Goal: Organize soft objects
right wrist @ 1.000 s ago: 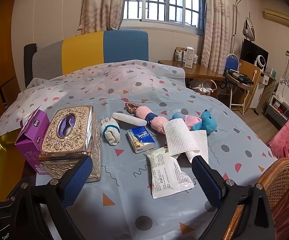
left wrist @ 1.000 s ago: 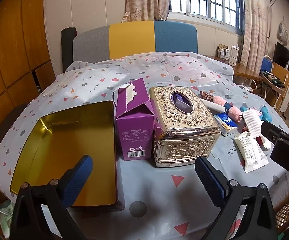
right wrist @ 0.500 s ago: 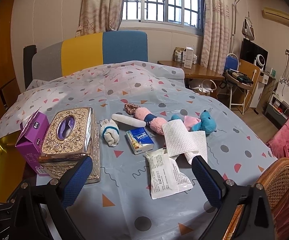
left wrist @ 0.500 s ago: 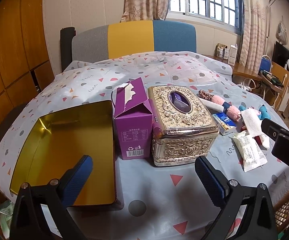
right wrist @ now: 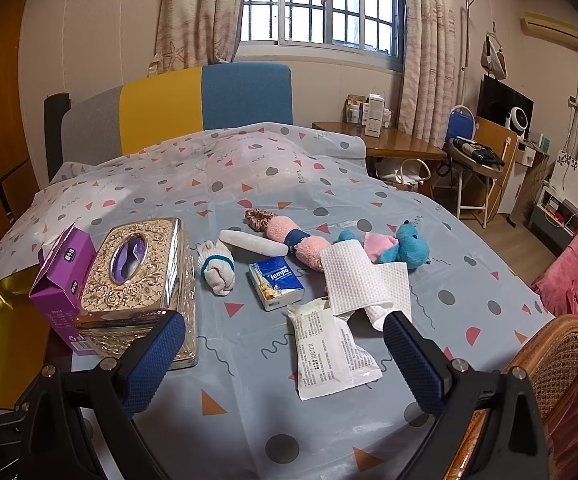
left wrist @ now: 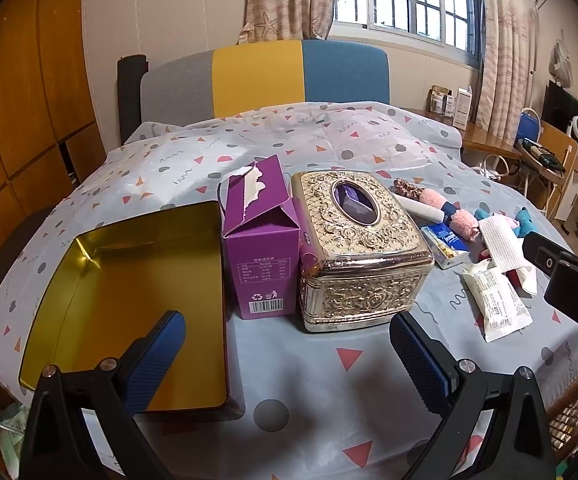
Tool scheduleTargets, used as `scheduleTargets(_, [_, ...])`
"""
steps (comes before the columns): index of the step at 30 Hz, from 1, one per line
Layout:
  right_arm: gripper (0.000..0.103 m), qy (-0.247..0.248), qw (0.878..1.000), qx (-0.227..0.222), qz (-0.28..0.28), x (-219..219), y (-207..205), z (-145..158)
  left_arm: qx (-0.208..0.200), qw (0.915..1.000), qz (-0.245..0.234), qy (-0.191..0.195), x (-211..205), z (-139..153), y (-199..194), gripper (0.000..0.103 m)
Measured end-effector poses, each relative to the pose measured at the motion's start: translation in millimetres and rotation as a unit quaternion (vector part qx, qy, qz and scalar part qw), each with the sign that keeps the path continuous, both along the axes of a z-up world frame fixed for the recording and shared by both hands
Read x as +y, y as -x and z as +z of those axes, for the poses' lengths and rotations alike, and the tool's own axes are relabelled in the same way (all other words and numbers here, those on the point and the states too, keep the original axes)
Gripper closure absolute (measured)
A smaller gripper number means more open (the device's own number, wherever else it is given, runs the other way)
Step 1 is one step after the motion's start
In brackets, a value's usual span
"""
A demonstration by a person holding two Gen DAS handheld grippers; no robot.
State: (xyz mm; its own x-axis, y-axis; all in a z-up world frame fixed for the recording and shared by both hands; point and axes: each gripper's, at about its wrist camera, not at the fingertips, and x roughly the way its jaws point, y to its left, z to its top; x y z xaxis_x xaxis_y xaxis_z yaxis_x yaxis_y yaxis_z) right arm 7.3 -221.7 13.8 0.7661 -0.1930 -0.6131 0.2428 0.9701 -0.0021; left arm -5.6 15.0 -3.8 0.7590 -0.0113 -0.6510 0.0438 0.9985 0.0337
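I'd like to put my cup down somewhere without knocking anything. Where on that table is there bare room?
Bare cloth lies along the near edge, in front of the ornate tissue box and left of the white packet, and across the far half toward the chair. The gold tin looks empty. It is crowded around the Tempo pack, paper towel and blue plush.

I see soft daylight coming through the barred window point(right wrist: 321, 4) at the back, overexposed to near white. The room is evenly lit, with mild shadows under the ornate tissue box point(left wrist: 359, 248). Its metal lid and the gold tin point(left wrist: 129, 280) throw bright glints. Both views are sharp in the middle; fisheye bending curves the walls, and the corners fall off to black vignette.
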Motion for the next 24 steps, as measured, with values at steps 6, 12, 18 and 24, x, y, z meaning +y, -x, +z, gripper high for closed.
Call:
scheduleTargets(6, [0.002,-0.002,1.000,-0.004,-0.004,-4,2,0,0.001,1.0000,-0.006,-0.003,-4,-1,0,0.000])
scheduleTargets(12, [0.002,-0.007,1.000,-0.008,-0.021,-18,2,2,0.008,0.9999,-0.014,-0.004,-8,-4,-1,0.000])
scheduleTargets(18, [0.002,-0.027,0.999,-0.017,-0.040,-46,6,7,0.018,0.9951,-0.093,0.029,-22,-5,-1,0.000])
scheduleTargets(24, [0.002,-0.069,0.996,-0.022,-0.061,-94,15,12,0.080,0.9732,-0.209,0.053,-68,-6,-11,0.000])
